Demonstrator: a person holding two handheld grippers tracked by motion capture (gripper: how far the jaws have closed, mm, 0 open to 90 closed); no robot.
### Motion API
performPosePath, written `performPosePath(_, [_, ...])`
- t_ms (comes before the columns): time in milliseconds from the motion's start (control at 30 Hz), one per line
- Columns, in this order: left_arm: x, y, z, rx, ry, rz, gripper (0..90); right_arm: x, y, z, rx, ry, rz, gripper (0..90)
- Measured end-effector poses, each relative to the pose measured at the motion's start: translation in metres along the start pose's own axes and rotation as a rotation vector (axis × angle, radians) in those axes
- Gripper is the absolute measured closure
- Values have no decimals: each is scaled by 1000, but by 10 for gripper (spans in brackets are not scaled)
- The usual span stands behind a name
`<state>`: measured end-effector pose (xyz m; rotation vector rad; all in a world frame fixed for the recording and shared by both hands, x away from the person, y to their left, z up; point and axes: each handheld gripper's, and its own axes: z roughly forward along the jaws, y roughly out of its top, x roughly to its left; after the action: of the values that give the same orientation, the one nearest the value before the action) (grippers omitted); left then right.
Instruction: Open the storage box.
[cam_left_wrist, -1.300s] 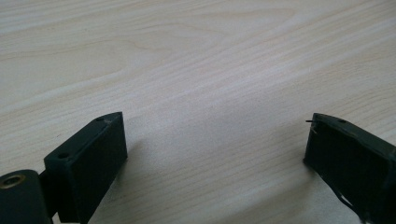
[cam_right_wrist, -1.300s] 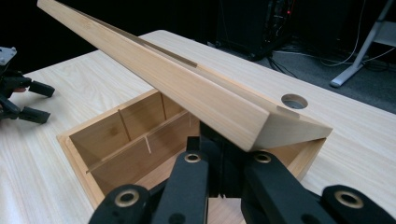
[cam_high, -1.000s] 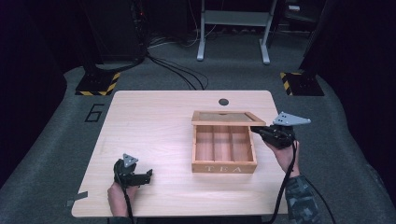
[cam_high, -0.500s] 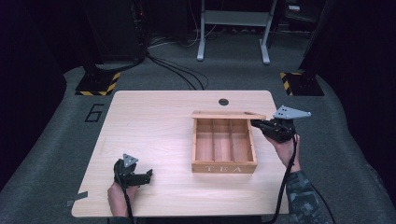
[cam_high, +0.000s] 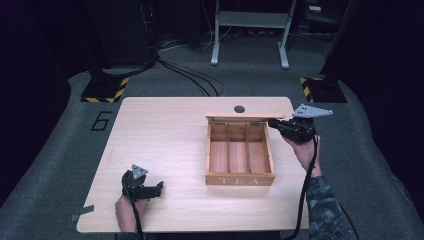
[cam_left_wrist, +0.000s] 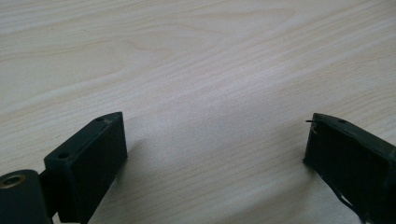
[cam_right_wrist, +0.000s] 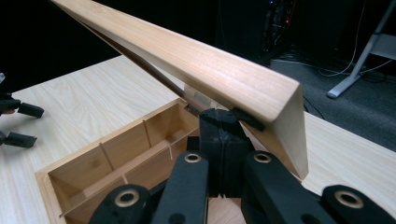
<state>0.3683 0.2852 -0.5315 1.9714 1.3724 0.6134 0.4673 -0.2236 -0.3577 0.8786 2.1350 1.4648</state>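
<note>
Pale wood-grain desk; light brown wooden tea box with white "TEA" lettering; black claws; grey speckled floor; yellow-and-black striped stand feet.

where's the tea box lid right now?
In the high view the lid stands raised at the far edge of the open tea box, right of table centre, with the shut right gripper under its right end.

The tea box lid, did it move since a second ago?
Yes. The right gripper, jaws shut, pushed the lid of the tea box up and back, so it now stands almost on edge and the box is wide open. The left gripper stayed open on the table.
</note>
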Motion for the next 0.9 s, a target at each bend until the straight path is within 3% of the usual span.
performPosePath(900, [0,0,0,-3,1,0,56,-11,11,9,-10,10,16,900])
